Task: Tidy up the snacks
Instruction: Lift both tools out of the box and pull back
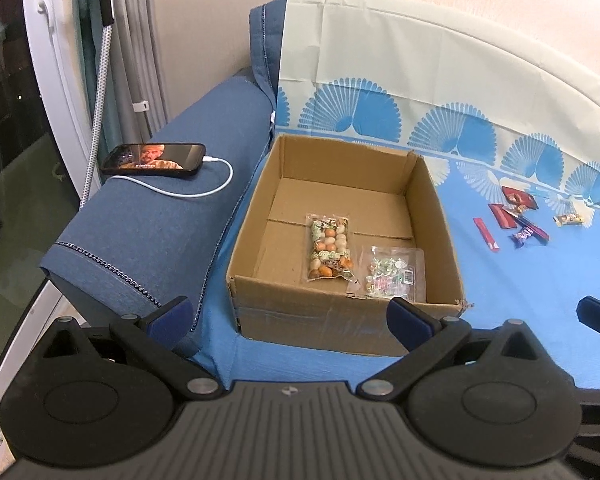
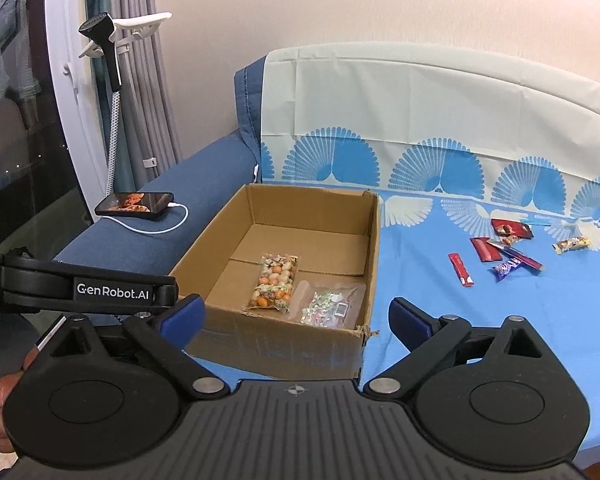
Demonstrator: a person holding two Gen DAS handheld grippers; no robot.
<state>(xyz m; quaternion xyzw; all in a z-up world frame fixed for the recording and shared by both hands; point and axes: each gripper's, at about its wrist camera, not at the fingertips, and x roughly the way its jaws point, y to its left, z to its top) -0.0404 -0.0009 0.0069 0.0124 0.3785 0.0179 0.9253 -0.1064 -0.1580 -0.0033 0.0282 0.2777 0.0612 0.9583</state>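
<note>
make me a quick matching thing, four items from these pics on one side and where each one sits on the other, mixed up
Items:
1. nut packet
2. phone
3. purple candy
4. cardboard box

Places:
A. on the dark blue armrest
B. out on the blue sheet, right of the box
C. inside the box, on its floor
D. against the armrest, on the blue sheet

Pairs: 1-C, 2-A, 3-B, 4-D
</note>
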